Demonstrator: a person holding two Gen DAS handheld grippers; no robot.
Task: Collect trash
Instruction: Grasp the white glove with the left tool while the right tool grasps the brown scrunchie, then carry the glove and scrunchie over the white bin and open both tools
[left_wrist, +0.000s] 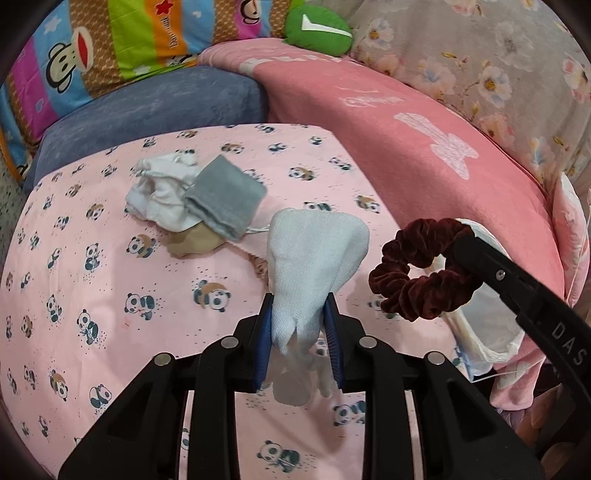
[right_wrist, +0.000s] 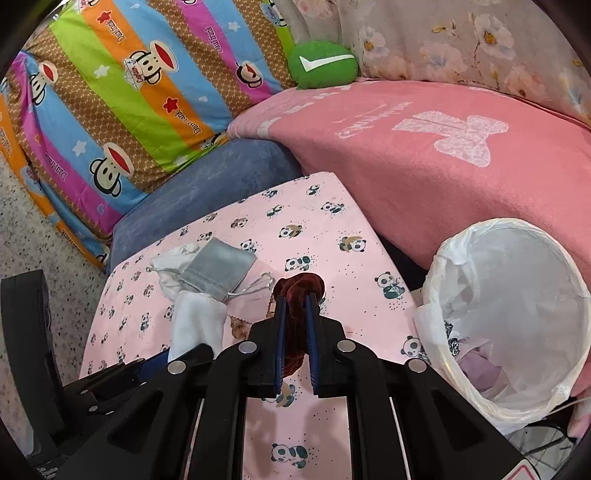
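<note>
Left wrist view: left tool (left_wrist: 300, 314) grips a white cloth (left_wrist: 317, 247), right tool (right_wrist: 295, 295) grips a scrunchie (right_wrist: 301, 288); bin (right_wrist: 554, 236) waits at right, pouches (left_wrist: 221, 195) remain upper left on the table (left_wrist: 92, 258).

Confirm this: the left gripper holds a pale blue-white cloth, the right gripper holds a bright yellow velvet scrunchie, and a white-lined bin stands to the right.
One thing is wrong: the velvet scrunchie is dark maroon, not yellow, as both wrist views show. The rest stands: the left gripper is shut on the pale blue-white cloth, the right gripper is shut on the scrunchie, and the white-lined bin stands to the right.
</note>
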